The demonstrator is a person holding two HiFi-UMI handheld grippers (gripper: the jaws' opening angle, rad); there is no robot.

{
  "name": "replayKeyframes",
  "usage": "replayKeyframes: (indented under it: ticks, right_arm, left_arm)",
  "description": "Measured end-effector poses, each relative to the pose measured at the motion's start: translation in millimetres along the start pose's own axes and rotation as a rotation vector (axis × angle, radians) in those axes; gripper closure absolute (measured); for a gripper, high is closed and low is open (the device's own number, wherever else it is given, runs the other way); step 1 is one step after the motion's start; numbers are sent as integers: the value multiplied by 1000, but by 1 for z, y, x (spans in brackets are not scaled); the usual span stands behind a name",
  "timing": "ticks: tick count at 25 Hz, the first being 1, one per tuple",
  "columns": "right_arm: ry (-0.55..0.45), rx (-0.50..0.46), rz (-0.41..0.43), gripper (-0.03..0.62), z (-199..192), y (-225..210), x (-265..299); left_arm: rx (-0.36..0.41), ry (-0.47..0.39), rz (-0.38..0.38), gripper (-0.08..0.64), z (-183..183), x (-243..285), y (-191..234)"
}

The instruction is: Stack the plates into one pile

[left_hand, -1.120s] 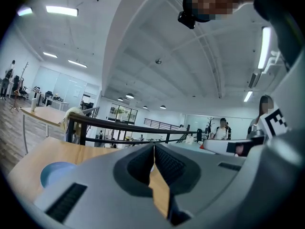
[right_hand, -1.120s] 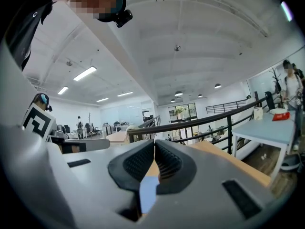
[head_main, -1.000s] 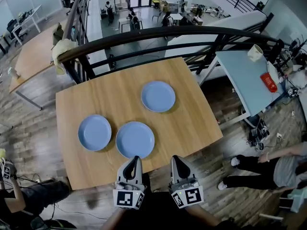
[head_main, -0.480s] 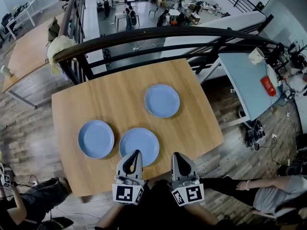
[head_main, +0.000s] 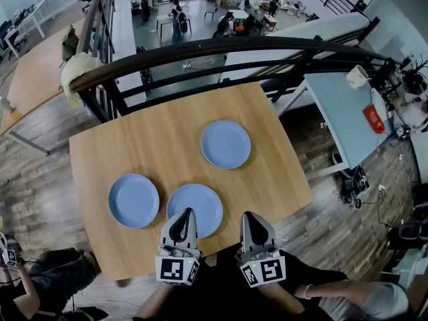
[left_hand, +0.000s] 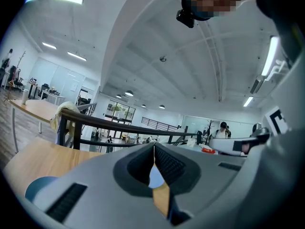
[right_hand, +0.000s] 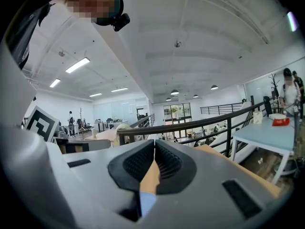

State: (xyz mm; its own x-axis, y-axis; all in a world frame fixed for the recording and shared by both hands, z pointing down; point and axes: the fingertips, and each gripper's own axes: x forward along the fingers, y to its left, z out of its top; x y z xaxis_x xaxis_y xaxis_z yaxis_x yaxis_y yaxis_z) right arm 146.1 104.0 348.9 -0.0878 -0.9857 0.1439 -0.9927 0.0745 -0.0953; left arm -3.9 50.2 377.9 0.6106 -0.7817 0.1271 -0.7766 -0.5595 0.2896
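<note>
Both grippers have edged forward, jaws pressed together, empty; the left gripper [head_main: 184,214], closer than the right gripper [head_main: 249,218], now overlaps the nearest blue plate [head_main: 200,202] on the wooden table [head_main: 267,169].

No word, number or brand can be read. The left gripper [head_main: 187,212] and right gripper [head_main: 247,215] each carry black-and-white square markers [head_main: 177,271], patterns rather than letters. Far right, a red packet [head_main: 374,119] on a pale blue table [head_main: 338,109] bears white print too small to read.
</note>
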Motion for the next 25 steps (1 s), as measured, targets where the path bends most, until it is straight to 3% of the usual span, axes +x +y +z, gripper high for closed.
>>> replayKeyframes:
  ticks: [17,25]
  right_arm:
    - [49,39,32,560,-23,-60,70]
    - [95,54,38,558,-36,-92,104]
  left_arm:
    - [13,43,81,535,-17,79,16]
    - [16,109,104,535,-36,124,20]
